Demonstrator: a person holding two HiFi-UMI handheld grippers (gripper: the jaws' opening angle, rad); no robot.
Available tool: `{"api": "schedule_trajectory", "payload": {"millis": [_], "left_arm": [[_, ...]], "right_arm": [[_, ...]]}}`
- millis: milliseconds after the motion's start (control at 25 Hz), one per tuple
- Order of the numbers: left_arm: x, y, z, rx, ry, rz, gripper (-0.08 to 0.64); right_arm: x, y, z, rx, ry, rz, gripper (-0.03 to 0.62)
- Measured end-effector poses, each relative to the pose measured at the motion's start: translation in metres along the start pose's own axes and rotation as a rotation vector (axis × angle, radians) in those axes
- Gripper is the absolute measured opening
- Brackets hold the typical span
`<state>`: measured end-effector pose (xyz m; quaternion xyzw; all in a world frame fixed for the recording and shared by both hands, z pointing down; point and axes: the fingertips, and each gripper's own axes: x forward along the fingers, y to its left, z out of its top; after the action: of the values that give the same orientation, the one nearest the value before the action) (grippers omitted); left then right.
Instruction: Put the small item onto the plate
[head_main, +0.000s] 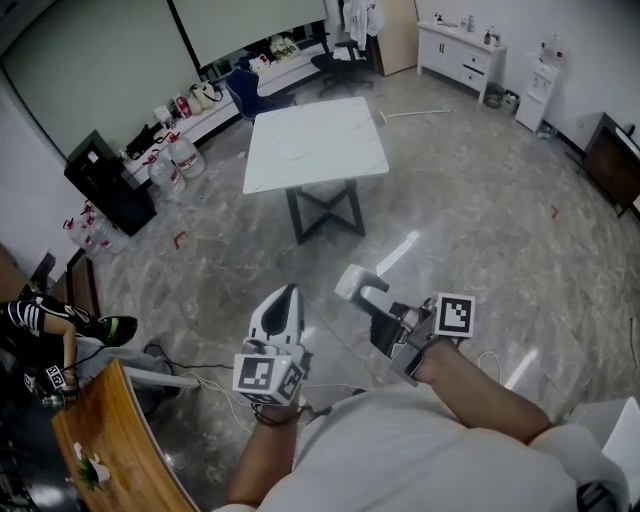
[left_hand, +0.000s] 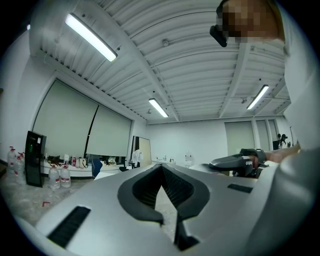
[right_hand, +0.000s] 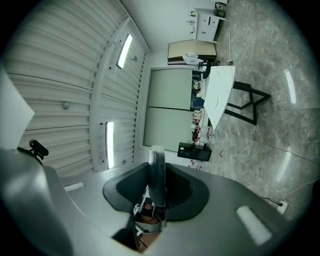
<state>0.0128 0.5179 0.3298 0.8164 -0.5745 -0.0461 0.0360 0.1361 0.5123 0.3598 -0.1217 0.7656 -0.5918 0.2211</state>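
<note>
Fingers (right_hand: 124, 189) of right gripper (right_hand: 156, 165) pinch small item (right_hand: 157, 181).

The left claw (left_hand: 161, 167) points level into a large room. Its two dark pads (left_hand: 145, 190) meet at the tips with nothing between them, and a sliver of pale floor shows through the gap nearer the camera. Far ahead and to the claw's left, a black cabinet (left_hand: 35, 157), clear water bottles (left_hand: 59, 176) and a blue chair (left_hand: 96, 167) stand beneath wide roller blinds (left_hand: 75, 125), with ceiling light strips (left_hand: 91, 36) overhead. Near the claw's right, the right claw (left_hand: 235, 162) hangs at about the same height, next to a person's white garment (left_hand: 300, 125).
</note>
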Motion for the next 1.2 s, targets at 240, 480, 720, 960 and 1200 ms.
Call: {"api": "schedule_trajectory", "payload": {"millis": [240, 480, 720, 960, 1200], "left_arm": [[0.020, 0.030, 0.008, -0.003, -0.014, -0.009, 0.006], [0.052, 0.059, 0.000, -0.008, -0.006, 0.010, 0.006], [0.106, 0.087, 0.000, 0.002, -0.008, 0.030, 0.006], [0.186, 0.116, -0.004, 0.013, -0.004, 0.082, 0.006], [0.271, 0.136, -0.005, -0.001, -0.011, 0.106, 0.006]], "right_arm": [[0.035, -0.008, 0.012, 0.003, -0.004, -0.010, 0.100], [0.068, -0.031, 0.041, 0.023, 0.004, -0.010, 0.100], [0.108, -0.056, 0.090, 0.034, 0.026, -0.006, 0.100], [0.150, -0.085, 0.165, 0.051, 0.070, 0.003, 0.100], [0.184, -0.103, 0.246, 0.043, 0.109, 0.001, 0.100]]}}
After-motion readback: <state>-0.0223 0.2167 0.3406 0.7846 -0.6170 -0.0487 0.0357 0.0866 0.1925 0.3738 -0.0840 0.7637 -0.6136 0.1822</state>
